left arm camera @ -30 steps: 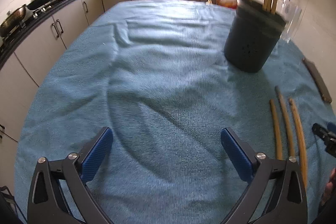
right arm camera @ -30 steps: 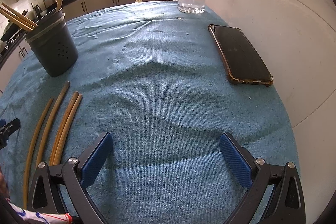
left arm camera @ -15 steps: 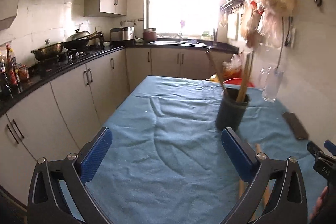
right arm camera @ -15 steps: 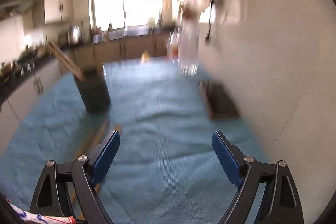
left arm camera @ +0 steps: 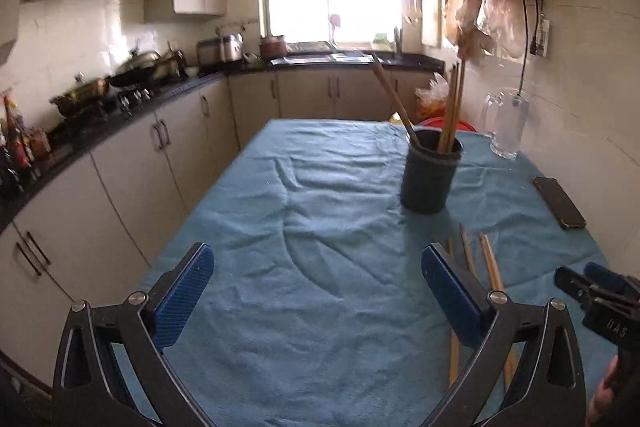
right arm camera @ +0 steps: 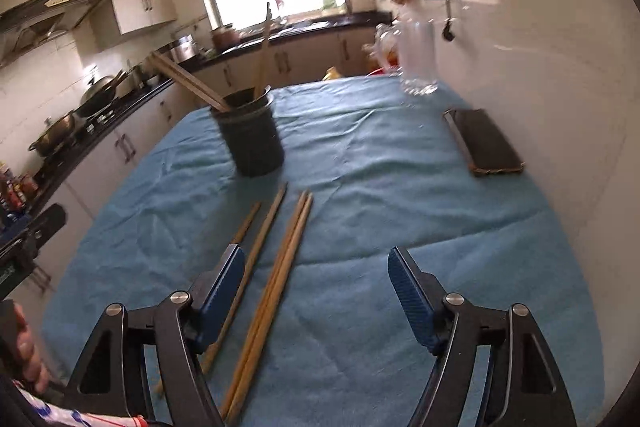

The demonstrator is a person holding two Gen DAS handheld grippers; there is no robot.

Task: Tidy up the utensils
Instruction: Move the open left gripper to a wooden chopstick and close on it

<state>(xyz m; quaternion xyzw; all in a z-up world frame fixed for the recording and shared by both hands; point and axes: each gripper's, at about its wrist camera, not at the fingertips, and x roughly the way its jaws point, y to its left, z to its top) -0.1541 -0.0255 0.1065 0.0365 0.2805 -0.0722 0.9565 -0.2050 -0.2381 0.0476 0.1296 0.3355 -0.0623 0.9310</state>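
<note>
A kitchen table under a blue cloth (right arm camera: 400, 187) is filling both views, with cabinets and a bright window behind. The right gripper (right arm camera: 316, 291) is hovering above the cloth with its jaws spread wide and nothing between them; the left gripper (left arm camera: 316, 291) is doing likewise, wide and empty, over bare cloth. Four loose chopsticks (right arm camera: 280, 267) are lying flat just left of the right gripper's centre, pointing toward the dark holder (right arm camera: 250, 135), which is standing upright beyond them and already carrying several sticks. They are thin, tan and long, two touching as a pair. A clean pickup is probably calling for lowering across one stick near mid-length, closing squarely, since slender rounds roll easily. A phone (right arm camera: 484, 143) and a jug (right arm camera: 416, 59) are sitting well apart, rightward.
</note>
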